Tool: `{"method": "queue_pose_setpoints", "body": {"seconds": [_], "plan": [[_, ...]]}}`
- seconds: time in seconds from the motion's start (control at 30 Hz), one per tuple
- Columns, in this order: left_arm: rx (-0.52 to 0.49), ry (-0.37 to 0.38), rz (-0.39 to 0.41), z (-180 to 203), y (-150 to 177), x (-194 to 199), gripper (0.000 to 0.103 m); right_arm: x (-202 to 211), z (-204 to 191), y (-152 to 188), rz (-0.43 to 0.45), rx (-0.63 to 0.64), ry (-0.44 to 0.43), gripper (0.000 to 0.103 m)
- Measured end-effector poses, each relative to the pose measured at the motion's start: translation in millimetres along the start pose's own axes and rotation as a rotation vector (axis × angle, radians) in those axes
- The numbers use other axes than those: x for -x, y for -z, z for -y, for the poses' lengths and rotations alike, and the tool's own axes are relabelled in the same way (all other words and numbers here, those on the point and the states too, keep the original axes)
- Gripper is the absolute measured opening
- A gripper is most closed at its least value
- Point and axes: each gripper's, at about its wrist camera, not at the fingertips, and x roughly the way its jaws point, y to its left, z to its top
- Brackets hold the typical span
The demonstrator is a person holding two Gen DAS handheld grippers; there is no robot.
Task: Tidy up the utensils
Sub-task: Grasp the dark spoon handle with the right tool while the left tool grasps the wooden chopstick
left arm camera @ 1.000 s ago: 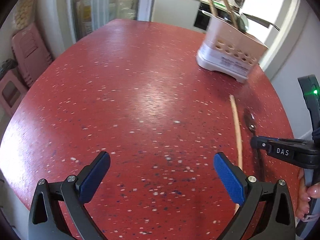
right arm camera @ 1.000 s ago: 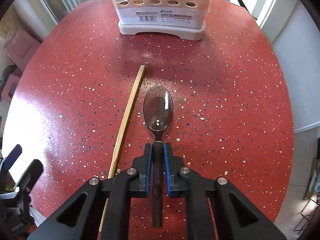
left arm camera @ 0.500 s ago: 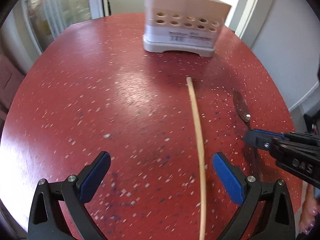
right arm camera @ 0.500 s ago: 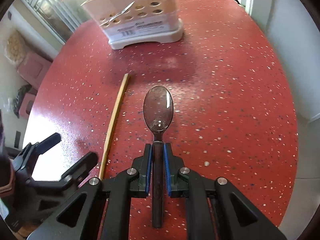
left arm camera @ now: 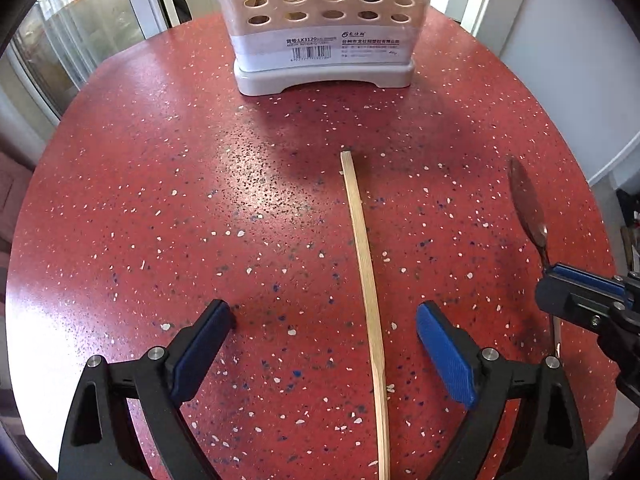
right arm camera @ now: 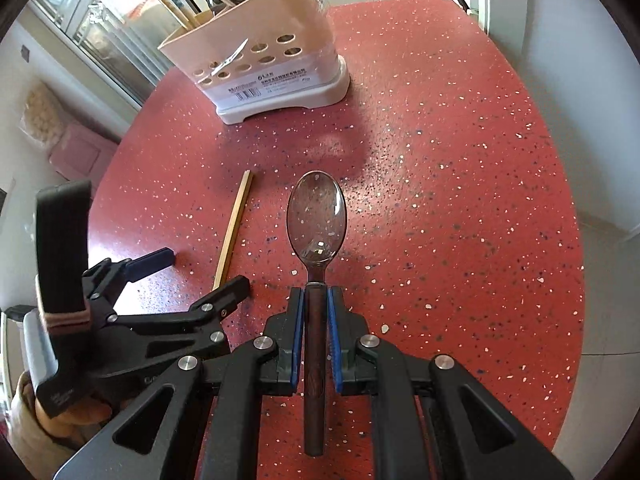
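Right gripper (right arm camera: 316, 336) clamps spoon (right arm camera: 317, 216); left gripper (left arm camera: 324, 344) wide apart; holder (left arm camera: 320, 28) label reads LX3120.

The red surface (left arm camera: 160, 200) lies bare left of the wooden chopstick (left arm camera: 362, 248), giving wide room there. Ahead, the utensil holder (left arm camera: 324, 40) blocks the far edge (sticks rise from its top). The right tongs (left arm camera: 560, 296), clamping a spoon (right arm camera: 317, 216), crowd the left tongs (left arm camera: 324, 344) on that side.

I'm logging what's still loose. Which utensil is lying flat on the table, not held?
The wooden chopstick: it lies on the red table between the open left gripper's fingers. The spoon is clamped in the right gripper.
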Motion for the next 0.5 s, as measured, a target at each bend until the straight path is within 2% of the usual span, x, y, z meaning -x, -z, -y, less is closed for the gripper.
{"method": "queue_pose_setpoints", "body": {"seconds": [0.2, 0.3, 0.37, 0.4, 0.43, 0.5], "plan": [[-0.028, 0.019, -0.021, 3, -7, 1, 0.103, 5, 3, -1, 0.008, -0.011, -0.023, 0.013], [-0.074, 0.035, -0.024, 8, -11, 5, 0.083, 9, 5, 0, 0.009, -0.016, -0.033, 0.012], [-0.091, 0.044, -0.028, 13, -14, 8, 0.056, 11, 6, 1, 0.011, -0.017, -0.037, 0.012], [-0.097, 0.043, -0.030, 14, -15, 9, 0.049, 12, 7, 1, 0.013, -0.019, -0.039, 0.012], [-0.098, 0.041, -0.032, 16, -16, 9, 0.037, 13, 8, 1, 0.014, -0.021, -0.041, 0.012], [-0.083, 0.054, -0.028, 14, -17, 9, 0.035, 12, 7, 0, 0.016, -0.022, -0.041, 0.012]]}}
